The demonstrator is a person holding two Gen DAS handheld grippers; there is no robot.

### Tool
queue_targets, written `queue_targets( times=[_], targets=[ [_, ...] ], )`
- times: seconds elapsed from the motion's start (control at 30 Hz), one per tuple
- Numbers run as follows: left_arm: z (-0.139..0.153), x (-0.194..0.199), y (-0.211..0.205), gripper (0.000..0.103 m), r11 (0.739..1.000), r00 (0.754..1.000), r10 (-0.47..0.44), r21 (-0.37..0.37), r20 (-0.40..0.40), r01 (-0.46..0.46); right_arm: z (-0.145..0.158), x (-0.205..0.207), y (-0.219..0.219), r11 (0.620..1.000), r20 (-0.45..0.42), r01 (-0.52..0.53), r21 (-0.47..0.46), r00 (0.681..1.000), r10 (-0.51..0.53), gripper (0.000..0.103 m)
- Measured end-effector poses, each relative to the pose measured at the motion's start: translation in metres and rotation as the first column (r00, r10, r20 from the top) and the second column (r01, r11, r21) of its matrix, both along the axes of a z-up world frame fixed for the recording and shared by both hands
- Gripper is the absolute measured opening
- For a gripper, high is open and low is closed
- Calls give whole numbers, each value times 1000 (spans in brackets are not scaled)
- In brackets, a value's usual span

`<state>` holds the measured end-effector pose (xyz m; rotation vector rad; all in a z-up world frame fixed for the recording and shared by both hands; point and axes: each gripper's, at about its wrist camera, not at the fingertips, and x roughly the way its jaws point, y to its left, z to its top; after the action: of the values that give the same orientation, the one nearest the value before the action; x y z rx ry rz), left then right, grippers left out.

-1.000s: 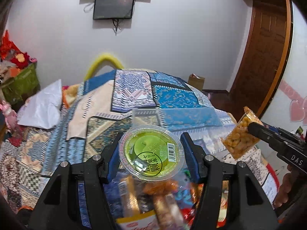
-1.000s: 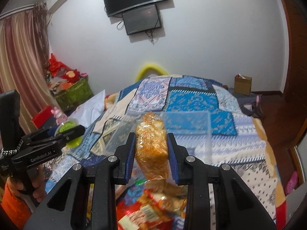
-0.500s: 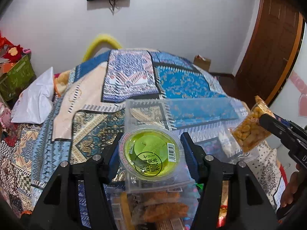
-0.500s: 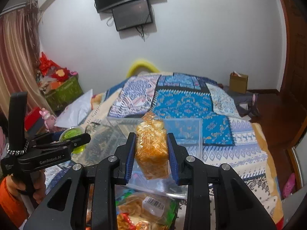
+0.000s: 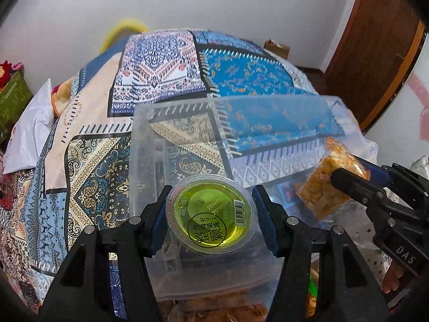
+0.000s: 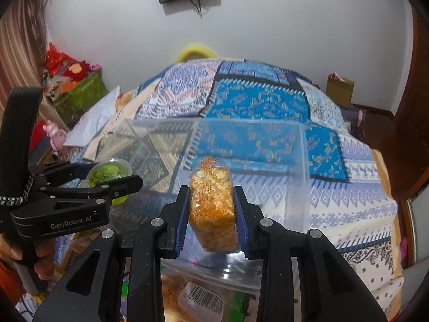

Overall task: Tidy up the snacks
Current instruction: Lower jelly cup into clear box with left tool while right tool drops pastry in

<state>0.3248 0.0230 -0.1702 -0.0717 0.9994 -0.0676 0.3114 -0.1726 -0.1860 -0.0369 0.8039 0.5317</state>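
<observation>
A patchwork bedspread (image 5: 166, 61) lay under a clear plastic bin (image 5: 187, 123). Over the bin, the left gripper (image 5: 210, 216) clamped a green jelly cup (image 5: 210, 213); the right gripper (image 6: 213, 212) pinched a bag of orange snacks (image 6: 213, 209).

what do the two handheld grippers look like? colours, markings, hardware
Both are matte black plastic with silver screw heads and blue ribbed finger pads. The left gripper has white "GenRobot.AI" lettering on its side and a black-and-white braided cord at its handle. The right gripper shows white letters "DAS". Bare fingers wrap both handles; an orange sleeve edge shows by the left.
</observation>
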Motion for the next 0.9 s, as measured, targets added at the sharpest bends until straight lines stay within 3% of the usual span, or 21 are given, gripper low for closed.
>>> queue_targets(
  times=[0.17,0.3,0.33,0.43,0.5,0.73,0.9],
  targets=[
    [0,2,-2,59,999,1000,1,38,16,-1,-4,3,1,1000,-31,-10,-1,999,10,29],
    [11,-3,0,60,1000,999,12,23,36,-13,-2,2,0,1000,-36,-15,-8,999,15,30],
    [15,-5,0,60,1000,999,14,22,43,-15,0,0,-1,1000,-34,-14,-13,999,14,32],
    [29,-15,0,61,999,997,16,31,73,-18,9,-6,-3,1000,-2,4,-12,1000,-4,52],
    [39,-23,1,69,999,995,18,35,96,-22,18,-14,-5,1000,29,12,-9,1000,-11,58],
    [74,-64,6,71,1000,987,15,19,162,-18,52,-47,-16,1000,114,15,12,993,-16,69],
    [88,-102,9,78,999,980,5,41,200,-13,64,-75,-19,1000,152,11,12,988,-12,70]
  ],
)
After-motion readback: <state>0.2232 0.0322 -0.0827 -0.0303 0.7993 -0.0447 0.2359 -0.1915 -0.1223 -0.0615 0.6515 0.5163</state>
